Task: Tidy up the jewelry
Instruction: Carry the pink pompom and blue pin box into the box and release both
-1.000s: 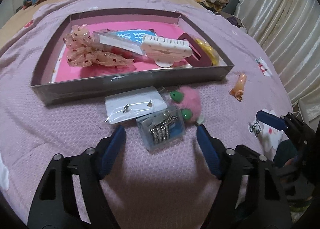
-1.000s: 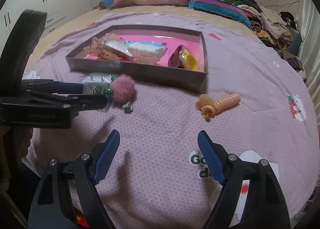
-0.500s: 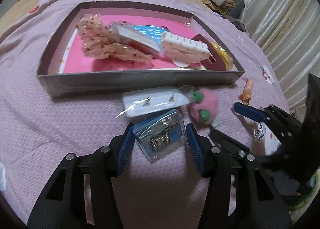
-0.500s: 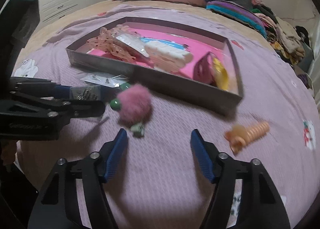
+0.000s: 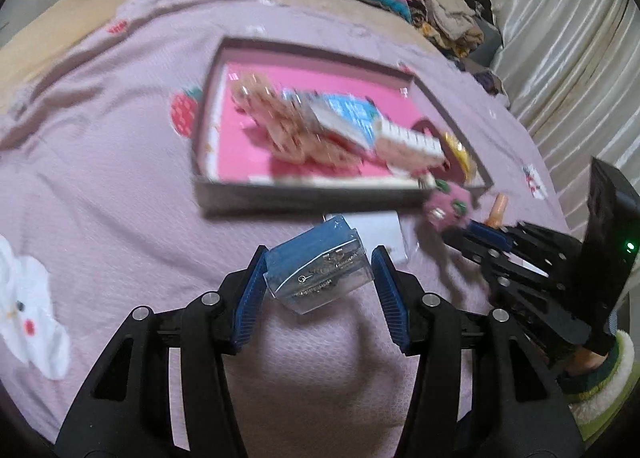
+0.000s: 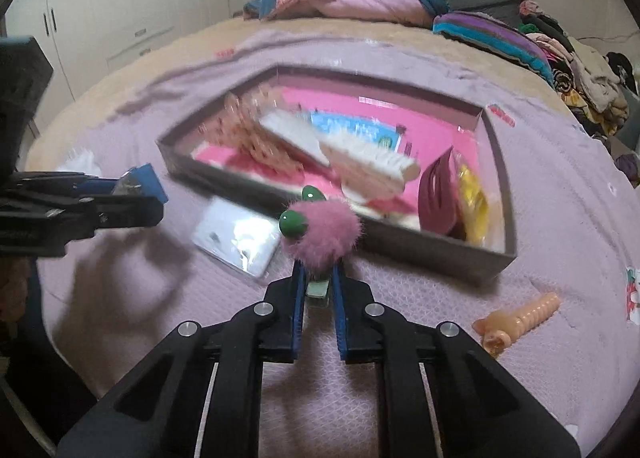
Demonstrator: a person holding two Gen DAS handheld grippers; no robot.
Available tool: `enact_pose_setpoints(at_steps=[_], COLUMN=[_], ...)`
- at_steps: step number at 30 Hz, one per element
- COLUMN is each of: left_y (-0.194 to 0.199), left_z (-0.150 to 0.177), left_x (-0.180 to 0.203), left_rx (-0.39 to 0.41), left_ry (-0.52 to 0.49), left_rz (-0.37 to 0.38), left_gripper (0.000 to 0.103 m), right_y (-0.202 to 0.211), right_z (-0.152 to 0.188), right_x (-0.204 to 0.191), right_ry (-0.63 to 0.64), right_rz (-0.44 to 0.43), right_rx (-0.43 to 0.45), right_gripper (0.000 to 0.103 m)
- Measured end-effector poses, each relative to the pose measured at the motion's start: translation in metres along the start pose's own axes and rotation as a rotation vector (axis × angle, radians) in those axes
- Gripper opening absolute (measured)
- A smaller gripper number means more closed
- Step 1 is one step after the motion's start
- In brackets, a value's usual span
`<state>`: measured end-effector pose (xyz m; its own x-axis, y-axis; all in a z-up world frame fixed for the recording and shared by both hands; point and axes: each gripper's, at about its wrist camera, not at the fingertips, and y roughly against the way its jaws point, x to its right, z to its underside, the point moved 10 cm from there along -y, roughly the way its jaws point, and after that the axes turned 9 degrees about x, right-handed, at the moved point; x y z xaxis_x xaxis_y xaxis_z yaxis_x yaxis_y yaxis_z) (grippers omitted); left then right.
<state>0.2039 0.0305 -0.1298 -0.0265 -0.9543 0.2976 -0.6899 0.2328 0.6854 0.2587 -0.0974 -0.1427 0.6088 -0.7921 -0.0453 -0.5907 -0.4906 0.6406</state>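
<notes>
Two claws gripping, left claw (image 5: 318,272) tilted clear box (image 5: 318,274), right claw (image 6: 318,290) pink pompom clip (image 6: 320,236) pointing away

Motion blur smears the contents of the grey cardboard tray with the pink floor (image 5: 248,194); the small metal pieces inside the clear plastic box (image 5: 320,272) stay unidentifiable.

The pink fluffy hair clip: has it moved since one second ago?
Yes. The pink fluffy hair clip has left the bedspread; the right gripper holds it up nearer the tray's front wall.
</notes>
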Motion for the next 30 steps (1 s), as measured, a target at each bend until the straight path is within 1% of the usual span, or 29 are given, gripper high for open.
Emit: enact_pose_setpoints(at_steps=[7,10,14,21,27,30], left_y=[0.022,0.029,0.035,0.044,0.043,0.038], left_z=[-0.041,-0.059,-0.078,-0.103,-0.122,-0.130], left_x=[-0.007,-0.007,-0.001,0.016,0.037,0.045], left_rx=[0.075,0.104,0.137,0.186,0.221,0.226], left_ry=[-0.008,-0.015,-0.029,-0.054,-0.093,-0.104], left_rz=[-0.018,-0.020,-0.015,-0.002,0.005,0.010], left_gripper=[0.044,0.044,0.044,0.044,0.044,0.044], right_y=[0.044,0.059,0.075,0.097,0.108,0.110], right_z=[-0.048,-0.064,-0.088,-0.115,-0.127,-0.130], right_x=[0.002,0.007,0.018,0.042,0.064,0.077], right_ry=[-0.034,-0.043,-0.036,-0.059,-0.072,-0.081], right_rz=[-0.015,-0.017,0.011,0.049,0.089,0.114], right_rx=[0.121,0.158,0.211,0.287,0.327,0.335], right_gripper=[0.012,0.012,0.012,0.012,0.012,0.012])
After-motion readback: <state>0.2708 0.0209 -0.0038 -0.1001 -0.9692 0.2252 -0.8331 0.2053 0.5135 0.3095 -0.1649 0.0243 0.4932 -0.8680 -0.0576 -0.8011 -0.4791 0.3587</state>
